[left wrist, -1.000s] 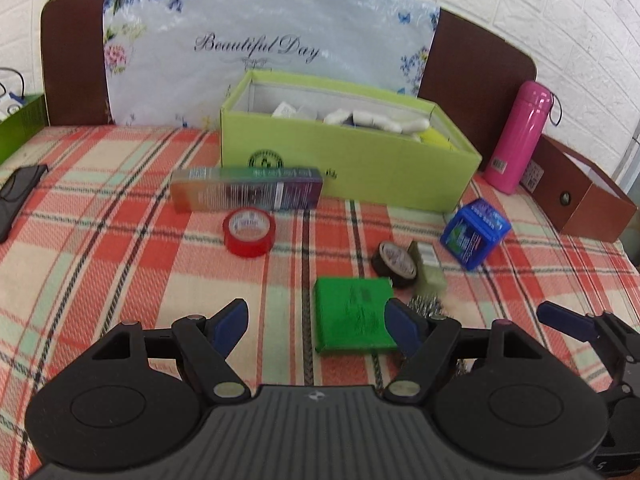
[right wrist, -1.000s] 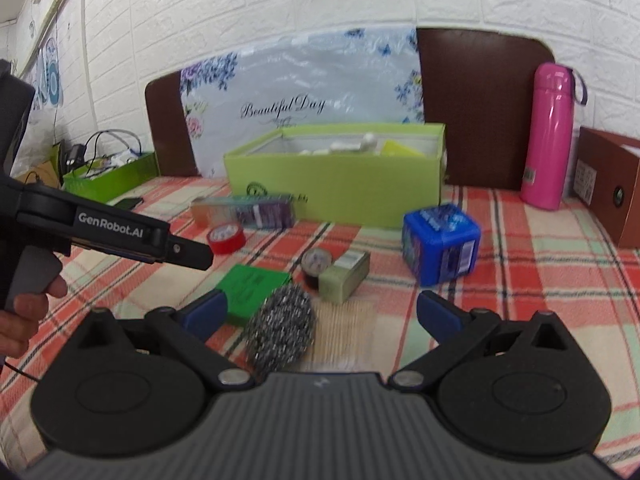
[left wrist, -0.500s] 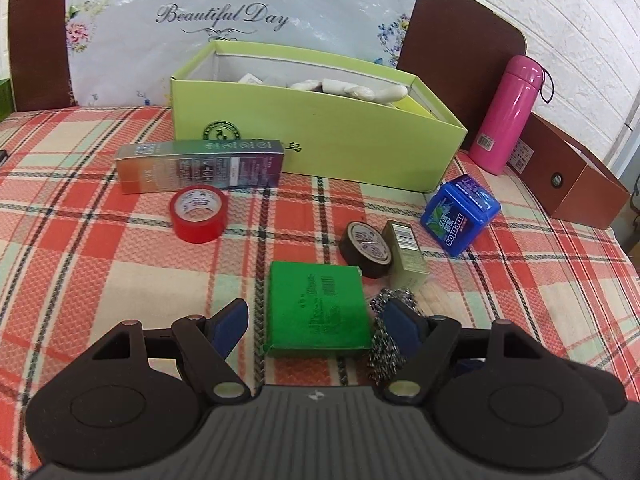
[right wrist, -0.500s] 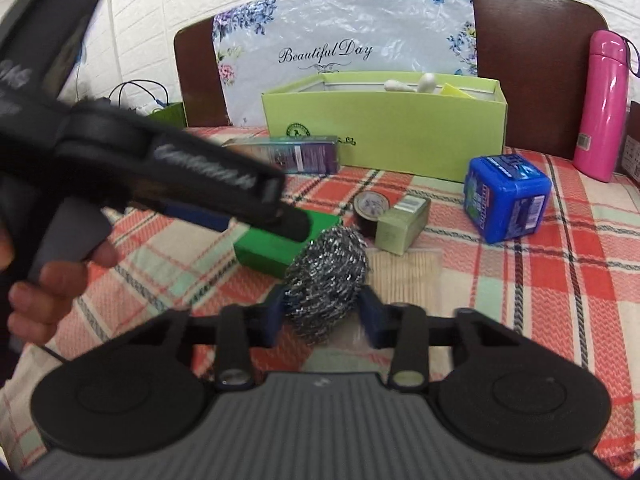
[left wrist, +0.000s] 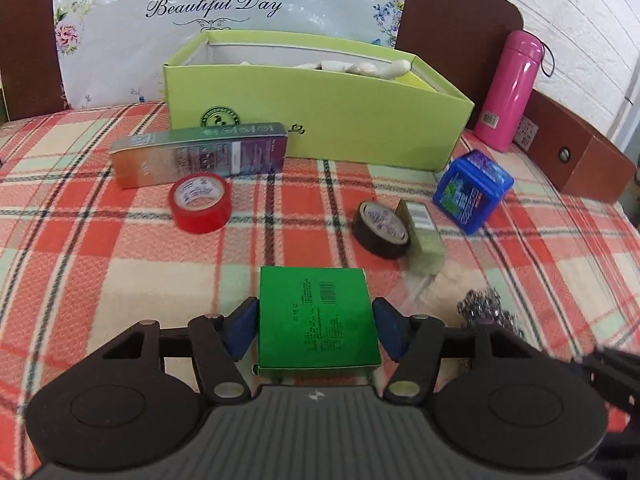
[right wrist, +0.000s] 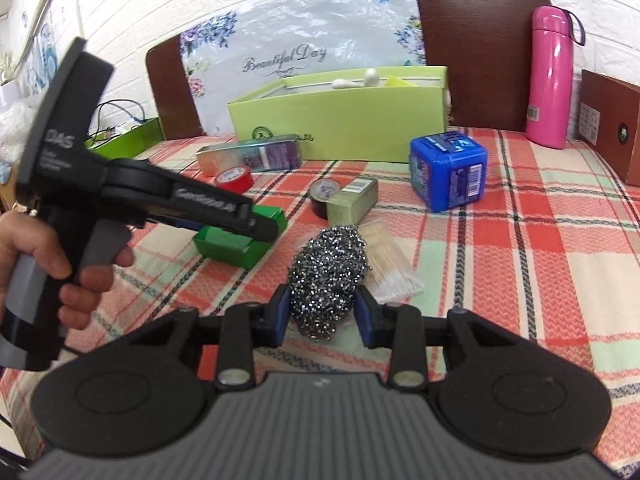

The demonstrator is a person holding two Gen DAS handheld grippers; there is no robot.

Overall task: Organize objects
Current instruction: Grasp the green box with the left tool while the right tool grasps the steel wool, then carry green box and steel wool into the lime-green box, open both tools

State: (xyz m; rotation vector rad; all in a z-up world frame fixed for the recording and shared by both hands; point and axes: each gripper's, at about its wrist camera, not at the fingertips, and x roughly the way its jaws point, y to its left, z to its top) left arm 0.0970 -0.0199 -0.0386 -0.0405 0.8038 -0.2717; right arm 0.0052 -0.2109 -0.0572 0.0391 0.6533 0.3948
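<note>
The left gripper point(left wrist: 316, 330) is closed on the green box point(left wrist: 318, 320), its 2 blue pads pressed against the box's sides, low over the plaid-covered counter point(left wrist: 100, 248). The right gripper point(right wrist: 323, 316) clamps the steel wool scrubber point(right wrist: 326, 276), which sits just beside a packet of toothpicks point(right wrist: 390, 264). Farther back lie a red tape roll point(left wrist: 201, 202), a black tape roll point(left wrist: 382, 230) touching a small olive box point(left wrist: 425, 236), a blue cube container point(left wrist: 472, 192) and a long foil carton point(left wrist: 200, 154) in front of the open lime-green box point(left wrist: 320, 120).
</note>
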